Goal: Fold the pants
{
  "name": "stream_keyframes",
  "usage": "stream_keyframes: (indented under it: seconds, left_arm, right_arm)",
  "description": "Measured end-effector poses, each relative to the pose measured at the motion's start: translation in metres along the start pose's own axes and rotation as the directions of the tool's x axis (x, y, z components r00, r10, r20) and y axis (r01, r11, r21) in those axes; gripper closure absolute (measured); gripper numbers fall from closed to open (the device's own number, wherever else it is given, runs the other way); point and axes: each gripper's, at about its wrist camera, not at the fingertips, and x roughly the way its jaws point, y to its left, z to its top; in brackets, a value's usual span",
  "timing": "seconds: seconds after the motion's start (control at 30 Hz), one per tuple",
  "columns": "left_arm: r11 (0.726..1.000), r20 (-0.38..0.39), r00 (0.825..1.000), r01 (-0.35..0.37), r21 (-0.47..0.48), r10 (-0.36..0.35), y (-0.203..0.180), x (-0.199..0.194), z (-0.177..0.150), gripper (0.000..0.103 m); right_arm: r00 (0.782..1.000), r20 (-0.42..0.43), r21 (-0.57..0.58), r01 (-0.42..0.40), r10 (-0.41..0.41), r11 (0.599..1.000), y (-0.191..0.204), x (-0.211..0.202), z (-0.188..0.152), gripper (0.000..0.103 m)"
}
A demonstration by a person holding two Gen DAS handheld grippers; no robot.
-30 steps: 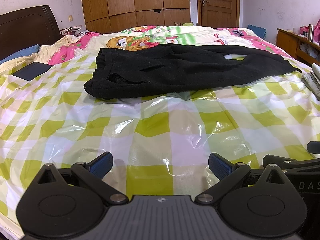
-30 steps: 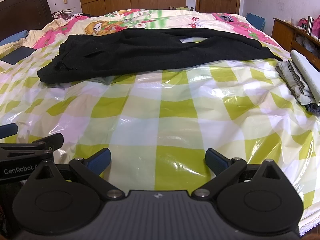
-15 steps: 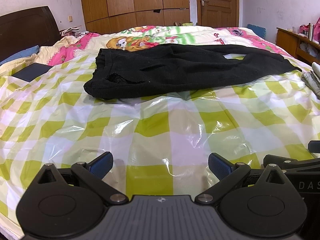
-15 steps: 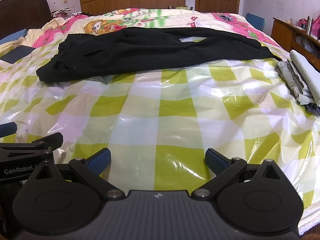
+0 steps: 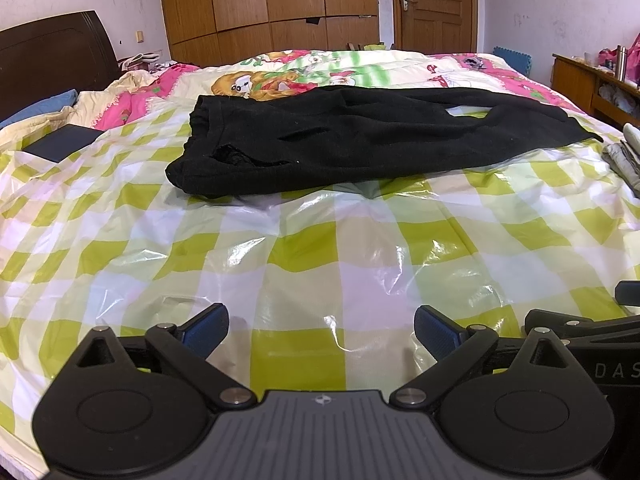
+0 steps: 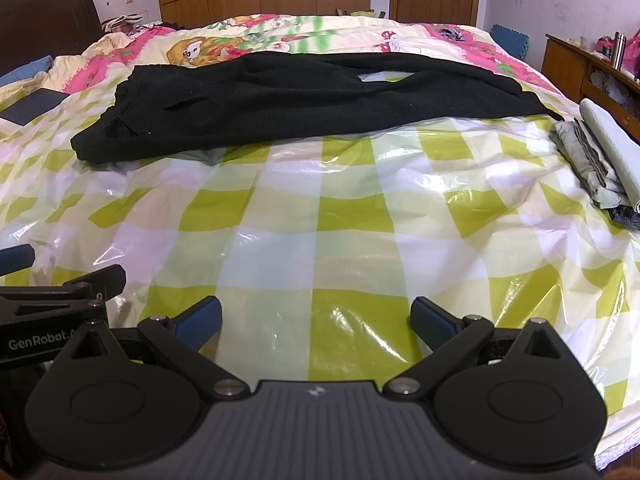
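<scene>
Black pants [image 5: 360, 140] lie spread across the middle of the bed, waistband to the left, legs running right; they also show in the right wrist view [image 6: 304, 100]. My left gripper [image 5: 322, 330] is open and empty, low over the near edge of the checked sheet, well short of the pants. My right gripper [image 6: 316, 320] is open and empty beside it, also well short of the pants. Each gripper's body shows at the edge of the other's view.
A shiny green-and-white checked plastic sheet [image 5: 304, 248] covers the bed. Folded grey clothes [image 6: 600, 152] lie at the right edge. A dark flat object [image 5: 60, 142] lies at the left. A headboard [image 5: 52, 60], wardrobe and side cabinet [image 6: 580, 64] surround the bed.
Both views have shifted very slightly; the pants sit a touch lower and nearer in the frames. Both grippers stay open and empty.
</scene>
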Motion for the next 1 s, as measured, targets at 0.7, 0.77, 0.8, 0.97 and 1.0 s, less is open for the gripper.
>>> stream_keyframes:
  seconds: [0.7,0.77,0.8,0.97,1.0]
  left_arm:
    - [1.000,-0.001,1.000,-0.001,0.003,0.001,-0.0007,-0.0017,0.0014,0.000]
    - [1.000,-0.001,1.000,-0.001,0.003,0.001,-0.0007,-0.0017,0.0014,0.000]
    - [1.000,-0.002,1.000,-0.001,0.004,0.001,-0.0002,-0.0012,0.0009,0.000]
    - [1.000,-0.001,1.000,-0.001,0.004,0.001,-0.0004,-0.0016,0.0009,0.000]
    - [1.000,-0.001,1.000,-0.001,0.003,0.002,-0.0008,-0.0017,0.0014,0.000]
  right_arm:
    - [1.000,-0.003,-0.013,0.020,-0.020,1.000,0.0044,-0.0008,0.0006,0.003]
    - [1.000,-0.003,-0.014,0.021,-0.022,1.000,0.0044,-0.0011,0.0006,0.003]
    - [1.000,-0.003,-0.015,0.022,-0.022,1.000,0.0043,-0.0011,0.0005,0.003]
    - [1.000,-0.002,-0.020,0.028,-0.028,0.999,0.0052,-0.0012,0.0015,0.003]
    - [1.000,-0.002,-0.021,0.030,-0.030,0.999,0.0047,-0.0018,0.0019,0.003]
